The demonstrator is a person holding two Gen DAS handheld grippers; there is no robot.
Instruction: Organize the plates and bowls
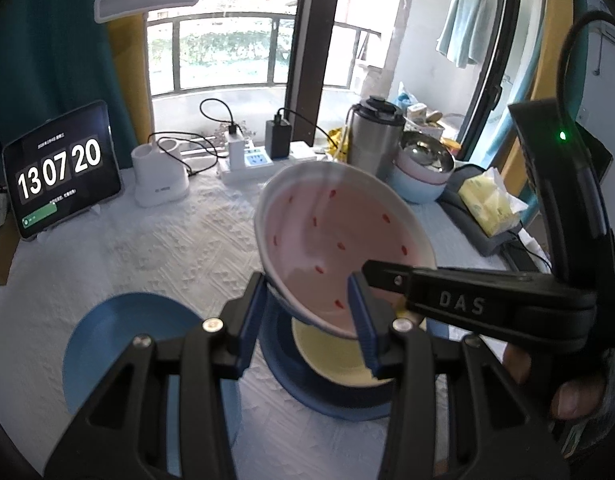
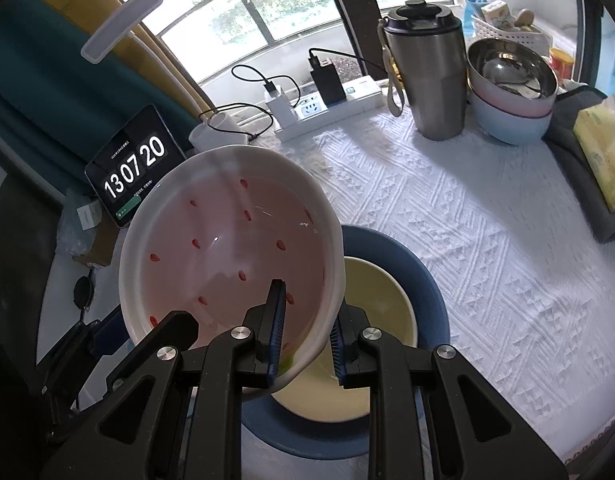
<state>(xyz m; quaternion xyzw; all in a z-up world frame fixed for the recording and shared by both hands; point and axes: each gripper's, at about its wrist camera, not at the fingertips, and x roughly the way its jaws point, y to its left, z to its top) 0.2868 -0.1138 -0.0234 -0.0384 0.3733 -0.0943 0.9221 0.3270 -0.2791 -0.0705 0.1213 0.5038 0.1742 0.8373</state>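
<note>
A white bowl with a pink inside and red specks point(image 1: 339, 232) point(image 2: 227, 248) hangs tilted above the table. My left gripper point(image 1: 305, 282) is shut on its lower wall, one blue pad outside and one inside. My right gripper point(image 2: 309, 300) is shut on the rim from the other side, and one of its black fingers point(image 1: 391, 280) reaches in from the right. Under the bowl a yellow bowl point(image 1: 335, 368) point(image 2: 379, 308) sits nested in a dark blue bowl point(image 1: 327, 404) point(image 2: 427, 280). A light blue plate point(image 1: 119, 340) lies to the left.
At the back right a steel bowl tops a pink and a light blue bowl point(image 1: 423, 160) point(image 2: 511, 68), beside a steel tumbler point(image 1: 371, 136) point(image 2: 427, 68). A tablet clock point(image 1: 63, 172), a white holder point(image 1: 159, 176), a power strip point(image 2: 327, 108) and a tissue pack point(image 2: 603, 152) line the table edges.
</note>
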